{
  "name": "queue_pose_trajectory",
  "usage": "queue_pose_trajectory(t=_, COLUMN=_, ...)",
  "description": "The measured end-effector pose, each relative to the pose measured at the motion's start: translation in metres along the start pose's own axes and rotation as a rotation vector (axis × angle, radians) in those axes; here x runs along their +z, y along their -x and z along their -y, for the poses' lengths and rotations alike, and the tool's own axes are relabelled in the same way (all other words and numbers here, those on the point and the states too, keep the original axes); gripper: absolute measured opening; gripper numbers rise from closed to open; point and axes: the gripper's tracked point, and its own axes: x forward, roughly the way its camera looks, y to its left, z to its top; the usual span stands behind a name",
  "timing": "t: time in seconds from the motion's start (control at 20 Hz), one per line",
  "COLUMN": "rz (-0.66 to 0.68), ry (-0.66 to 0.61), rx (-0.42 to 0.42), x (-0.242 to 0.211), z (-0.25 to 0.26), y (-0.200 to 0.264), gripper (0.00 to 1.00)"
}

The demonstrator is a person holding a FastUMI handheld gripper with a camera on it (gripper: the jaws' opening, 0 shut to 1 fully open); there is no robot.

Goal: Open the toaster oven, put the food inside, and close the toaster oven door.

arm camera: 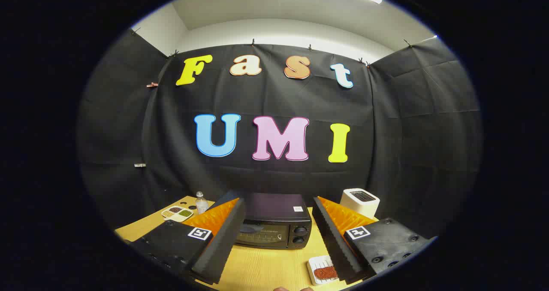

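Both fingers of my claw (274,235) stand wide apart, holding nothing, with the closed toaster oven (274,222) just ahead between them.

Looks like a staged lab booth, not a real kitchen: black cloth walls (407,123) clipped up under a plain white ceiling (279,7), with 1 wooden table (261,267) holding kitchen props.

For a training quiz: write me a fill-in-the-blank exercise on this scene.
1. The toaster oven door is ____.
2. The gripper is ____, its fingers apart with the toaster oven beyond them.
3. The food lies on a small ____ plate on the table.
4. The white toaster stands ____ the toaster oven.

Missing words: closed; open; white; beside
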Motion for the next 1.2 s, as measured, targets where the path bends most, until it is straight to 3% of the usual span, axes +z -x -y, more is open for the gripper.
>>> queue_pose_trajectory(t=1.2, rz=-0.087, ry=0.009, rx=0.037, x=-0.023, z=-0.026, y=-0.030, gripper=0.97)
